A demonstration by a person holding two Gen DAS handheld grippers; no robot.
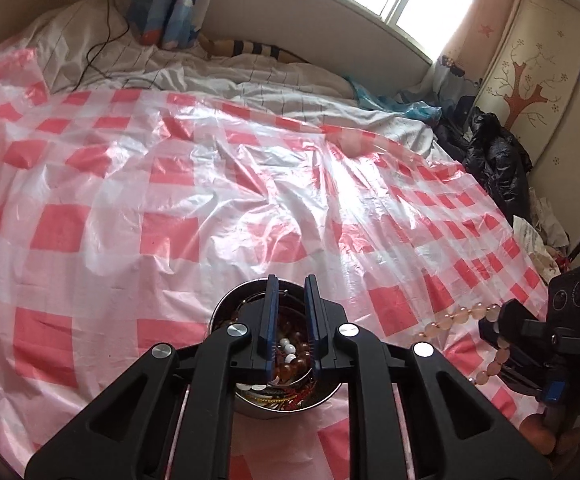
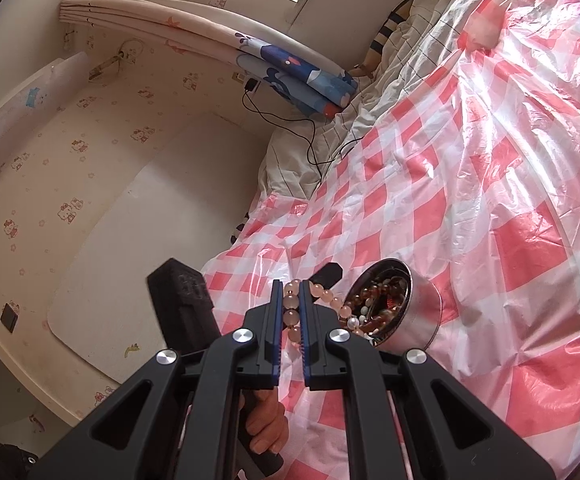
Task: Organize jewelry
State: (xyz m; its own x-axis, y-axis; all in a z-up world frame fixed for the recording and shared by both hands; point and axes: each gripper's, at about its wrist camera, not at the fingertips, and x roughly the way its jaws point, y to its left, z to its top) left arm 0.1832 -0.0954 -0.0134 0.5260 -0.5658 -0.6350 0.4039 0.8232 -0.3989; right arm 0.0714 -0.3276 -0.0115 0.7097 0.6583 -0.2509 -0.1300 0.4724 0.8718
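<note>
Right tongs (image 2: 291,300): clamped on pink bead bracelet (image 2: 321,300), beside steel bowl (image 2: 425,316) on bed | Left tongs (image 1: 292,292): narrow over bowl, apparently empty | Risk: smooth beads slipping from shallow grip.

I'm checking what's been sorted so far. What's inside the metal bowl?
The metal bowl holds a tangle of beaded bracelets: amber-brown beads, a few white beads, red and gold cords. The left tool covers the middle; the bottom is hidden.
</note>
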